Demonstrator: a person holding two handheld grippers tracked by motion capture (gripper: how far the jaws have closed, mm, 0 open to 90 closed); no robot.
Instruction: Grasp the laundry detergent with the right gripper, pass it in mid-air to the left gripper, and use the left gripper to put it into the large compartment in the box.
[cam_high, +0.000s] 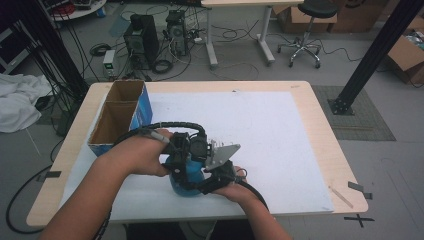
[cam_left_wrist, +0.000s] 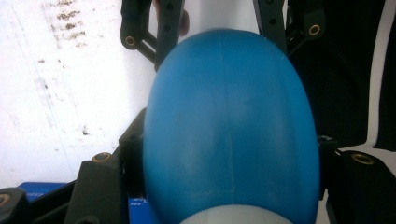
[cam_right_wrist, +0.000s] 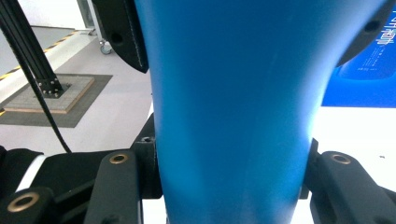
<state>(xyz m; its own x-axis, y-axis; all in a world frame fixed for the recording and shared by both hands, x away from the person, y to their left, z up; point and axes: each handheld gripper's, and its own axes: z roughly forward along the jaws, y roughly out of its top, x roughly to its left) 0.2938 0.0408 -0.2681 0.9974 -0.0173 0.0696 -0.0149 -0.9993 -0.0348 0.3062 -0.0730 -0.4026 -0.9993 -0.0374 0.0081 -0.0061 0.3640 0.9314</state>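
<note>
Both claws pinching blue bottle (cam_high: 186, 181) – left claw (cam_high: 186, 150), right claw (cam_high: 214, 181) – on table (cam_high: 300, 100).

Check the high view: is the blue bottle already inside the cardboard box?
No, the blue bottle stands on the white mat near the table's front edge, apart from the cardboard box.

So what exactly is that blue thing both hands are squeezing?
It is a smooth, rounded blue plastic object with a faint seam line down its bulging body, which narrows toward one end, and a white patch at one edge. It looks like a bottle or vase, though I cannot tell which. It sits low over the white sheet near the table's front edge. The left claw and the right claw both clamp its sides.
</note>
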